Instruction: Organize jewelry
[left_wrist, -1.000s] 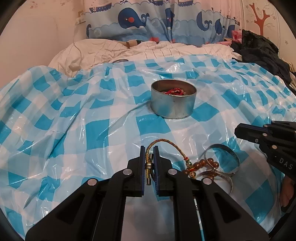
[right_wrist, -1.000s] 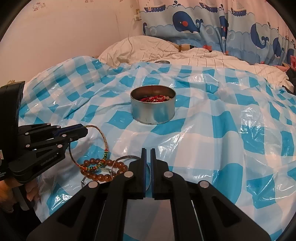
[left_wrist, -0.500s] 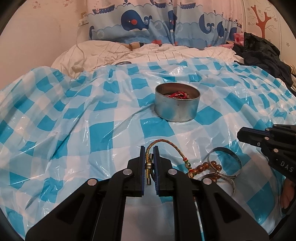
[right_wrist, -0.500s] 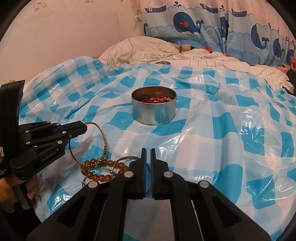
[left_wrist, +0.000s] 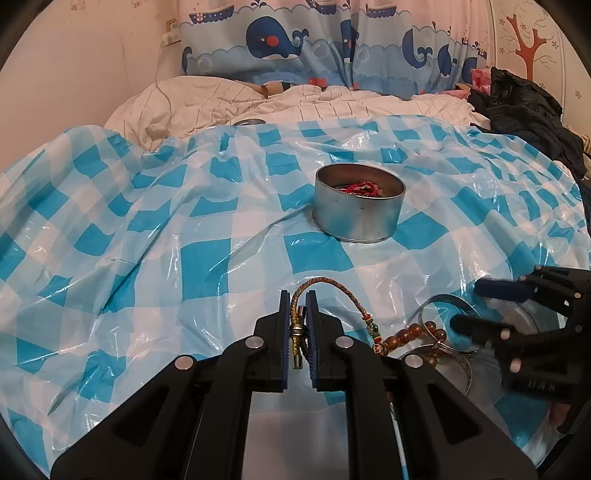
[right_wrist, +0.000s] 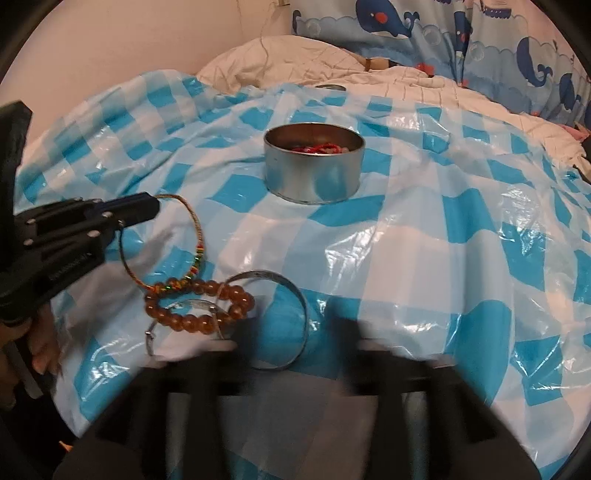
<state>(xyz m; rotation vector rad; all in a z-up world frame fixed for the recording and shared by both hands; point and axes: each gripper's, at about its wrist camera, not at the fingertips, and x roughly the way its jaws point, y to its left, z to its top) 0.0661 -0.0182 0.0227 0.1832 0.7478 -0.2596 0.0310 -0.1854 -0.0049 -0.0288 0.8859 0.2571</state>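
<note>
My left gripper (left_wrist: 298, 325) is shut on the metal clasp of a braided cord bracelet (left_wrist: 332, 284), whose loop arcs right onto the sheet. The right wrist view shows that gripper (right_wrist: 140, 208) at the left, holding the same bracelet (right_wrist: 195, 225). An amber bead bracelet (right_wrist: 195, 286) lies tangled with a thin silver bangle (right_wrist: 173, 306). A wider silver bangle (right_wrist: 258, 274) lies just beyond my right gripper (right_wrist: 295, 332), which is blurred, its jaws opening with nothing pressed between them. A round metal tin (left_wrist: 358, 218) holding red jewelry stands farther back.
Everything lies on a wrinkled blue-and-white checked plastic sheet (left_wrist: 184, 258) over a bed. A white duvet (left_wrist: 295, 107) and a whale-print curtain are behind, dark clothes (left_wrist: 528, 110) at the far right. A small round lid (left_wrist: 249, 122) sits at the sheet's far edge.
My right gripper's jaws went from shut to spread apart, and it tipped down closer to the wide silver bangle. The left gripper kept its hold on the braided bracelet.
</note>
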